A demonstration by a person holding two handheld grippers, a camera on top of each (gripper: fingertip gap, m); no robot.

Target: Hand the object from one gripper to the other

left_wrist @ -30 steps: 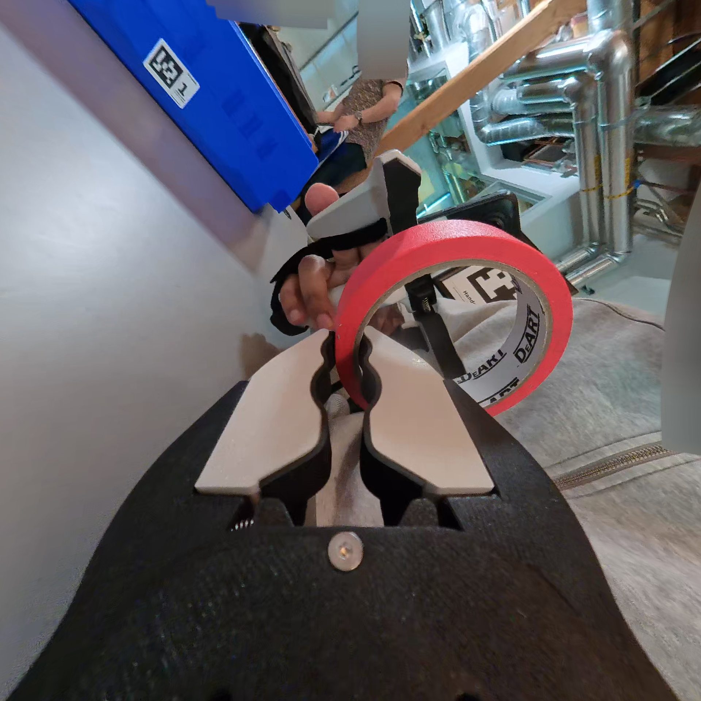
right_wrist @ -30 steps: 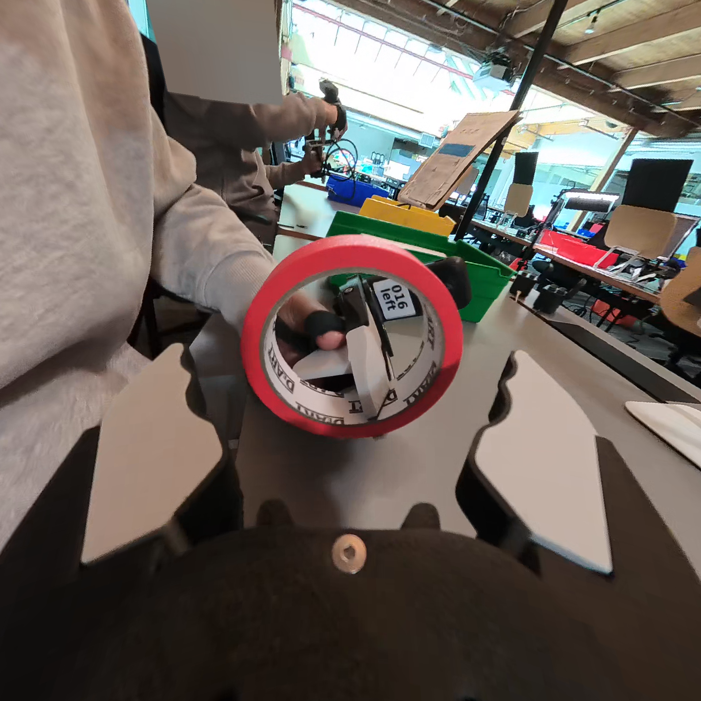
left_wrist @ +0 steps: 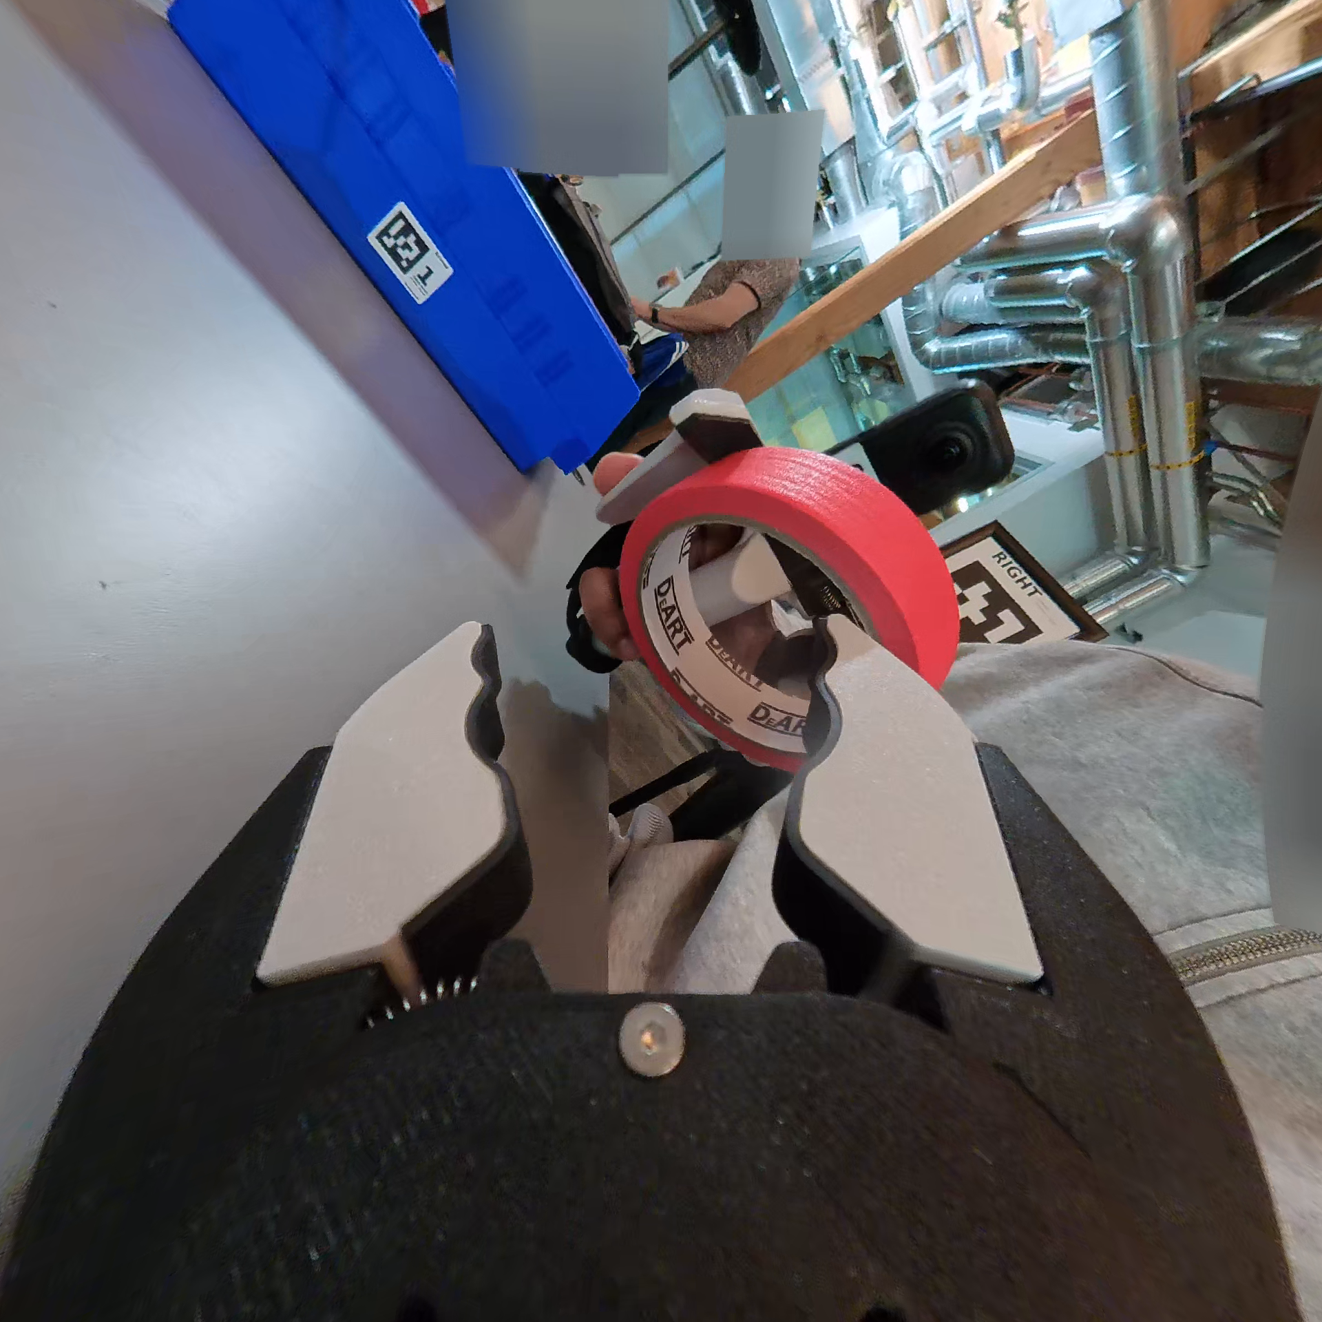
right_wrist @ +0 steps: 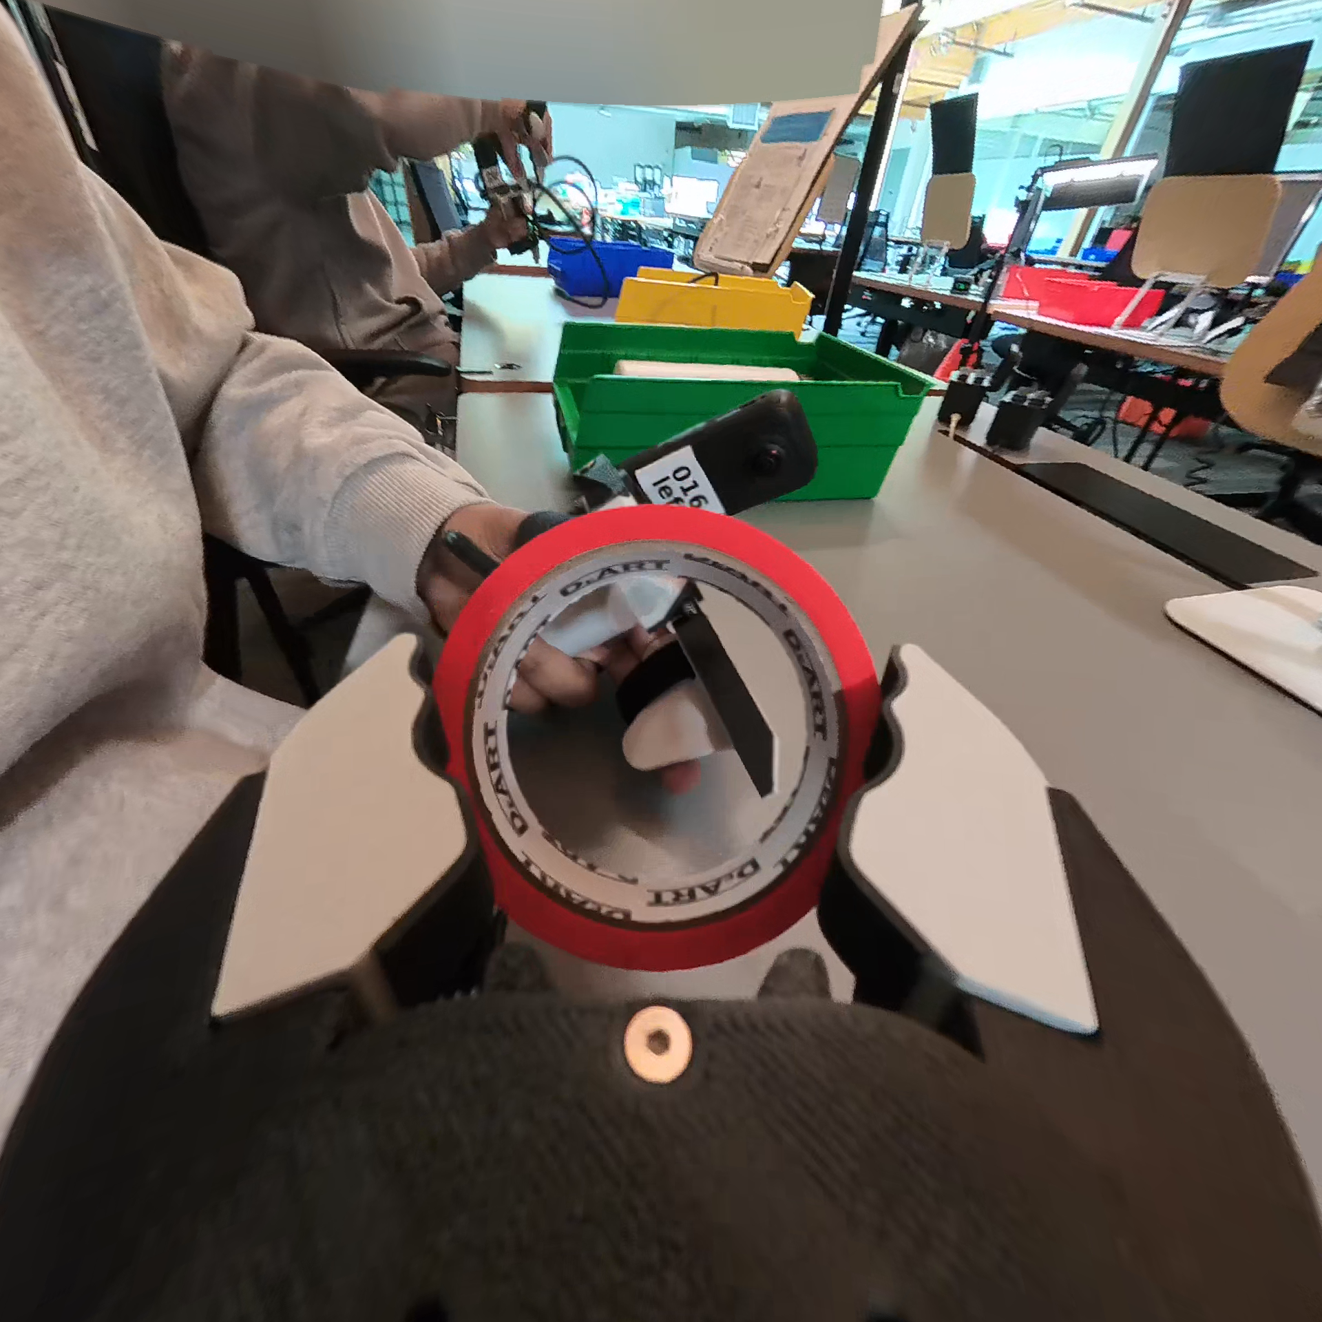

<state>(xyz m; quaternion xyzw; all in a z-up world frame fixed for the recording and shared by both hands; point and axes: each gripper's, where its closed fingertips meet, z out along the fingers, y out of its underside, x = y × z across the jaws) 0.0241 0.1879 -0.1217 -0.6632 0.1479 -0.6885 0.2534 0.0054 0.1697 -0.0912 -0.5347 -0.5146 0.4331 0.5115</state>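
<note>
Red tape roll (right_wrist: pixel 654 930) sits clamped across its outer edges by right gripper (right_wrist: pixel 654 722); left gripper (left_wrist: pixel 654 687) fingers apart.

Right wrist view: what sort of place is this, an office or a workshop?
Probably a workshop or lab: long work tables in rows, coloured parts bins such as the green bin, and another person handling a tool nearby.

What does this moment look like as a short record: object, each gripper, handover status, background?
object: red tape roll, held off the table
right gripper: fingers closed on the roll's outer rim, one each side
left gripper: fingers open, roll ahead of its right finger
handover status: roll is with the right gripper
table: grey
background: green bin, yellow bin, blue bin
</note>
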